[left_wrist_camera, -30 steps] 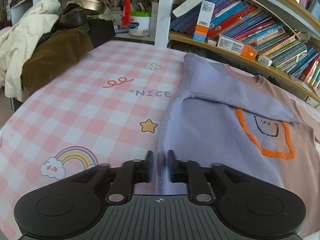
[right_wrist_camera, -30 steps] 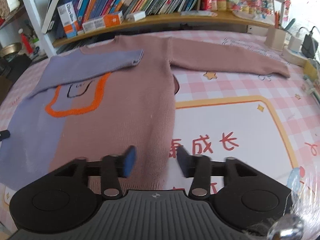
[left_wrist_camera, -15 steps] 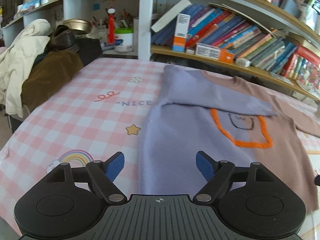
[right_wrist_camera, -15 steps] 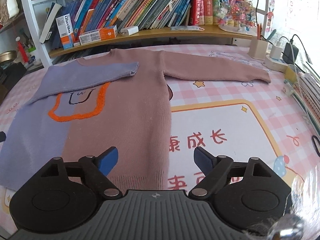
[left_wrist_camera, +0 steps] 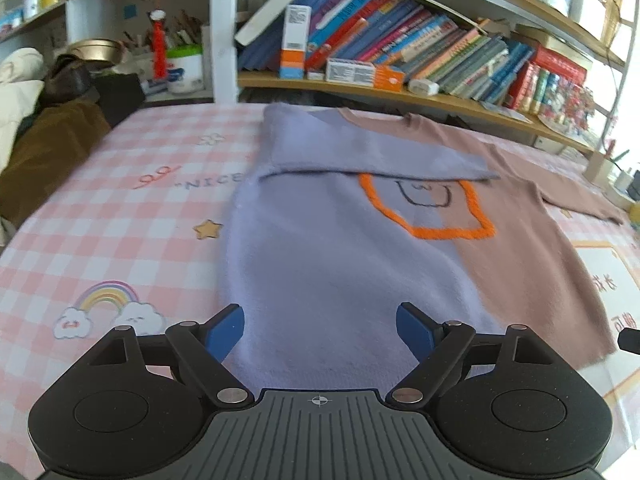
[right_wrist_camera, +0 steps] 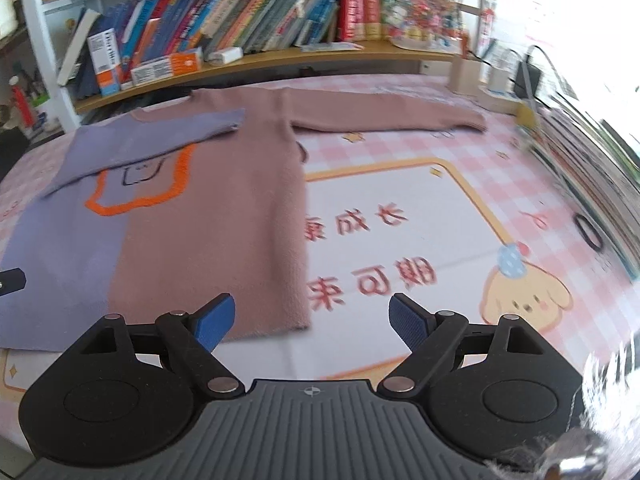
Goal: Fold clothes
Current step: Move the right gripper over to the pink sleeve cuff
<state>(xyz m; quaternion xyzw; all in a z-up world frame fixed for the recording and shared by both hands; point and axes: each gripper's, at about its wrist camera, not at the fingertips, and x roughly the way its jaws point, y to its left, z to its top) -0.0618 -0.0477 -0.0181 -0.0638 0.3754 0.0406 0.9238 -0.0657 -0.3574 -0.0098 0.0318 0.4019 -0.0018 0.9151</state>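
A two-tone knitted sweater (left_wrist_camera: 340, 248), lavender on one half and dusty pink on the other with an orange-outlined patch on the chest, is lying flat on the pink-and-white checked tablecloth (left_wrist_camera: 120, 216). Its lavender sleeve (left_wrist_camera: 372, 156) is lying folded across the chest, covering the top edge of the orange outline, while its pink sleeve (right_wrist_camera: 384, 114) is stretching straight out from the body over the cloth. The left gripper (left_wrist_camera: 320, 332) is hovering over the sweater's lavender hem with its blue-padded fingers (left_wrist_camera: 224, 332) spread wide and gripping nothing. The right gripper (right_wrist_camera: 312, 320) is hanging at the sweater's pink hem corner, its jaws likewise standing wide apart and empty. Behind the sweater, a wooden shelf of leaning colourful books (right_wrist_camera: 240, 20) is running along the table's far edge. A brown garment (left_wrist_camera: 44, 152) is lying heaped well away from the sweater's lavender side.
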